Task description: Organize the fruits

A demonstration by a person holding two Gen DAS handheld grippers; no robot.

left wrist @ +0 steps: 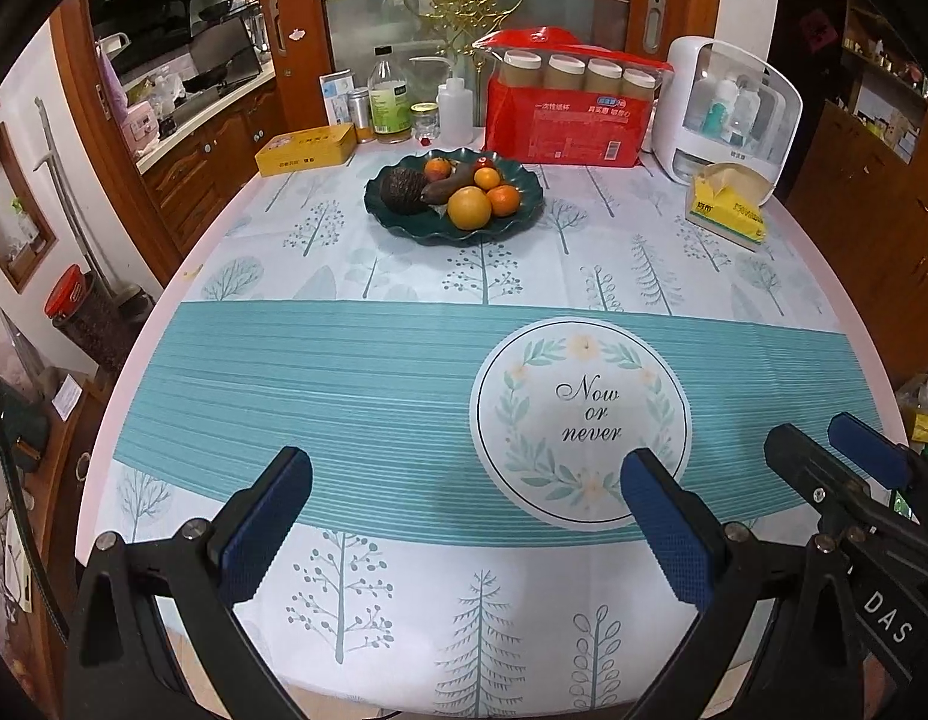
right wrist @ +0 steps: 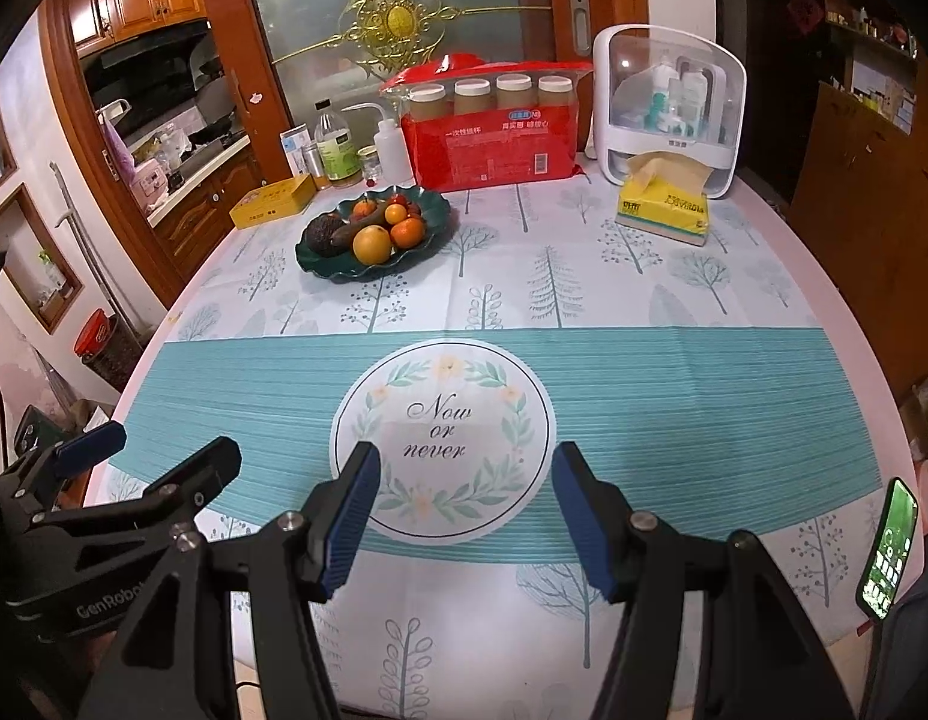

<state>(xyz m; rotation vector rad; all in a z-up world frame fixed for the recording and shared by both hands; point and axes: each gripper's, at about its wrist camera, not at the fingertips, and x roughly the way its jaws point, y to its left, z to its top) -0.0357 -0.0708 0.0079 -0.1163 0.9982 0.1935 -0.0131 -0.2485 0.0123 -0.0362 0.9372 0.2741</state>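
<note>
All the fruits in sight lie together in the dark green scalloped plate at the far side of the counter: a large yellow-orange fruit at the near rim, an orange touching it, a smaller orange one behind that, another at the back of the plate, a small red fruit, a long brown fruit across the middle and a dark scaly one toward the yellow tin. None lies loose on the cloth. That fits either fruit already gathered in the plate or fruit waiting to be sorted out of it, and the pictures do not settle which. Both grippers hang low over the near edge, well apart from the plate: the left gripper has its fingers spread wide and empty, and the right gripper likewise stands wide and empty. Any reach toward the plate should come in from the near rim, because the red package and bottles crowd behind it. The round fruits would likely roll, so close on the widest part.
</note>
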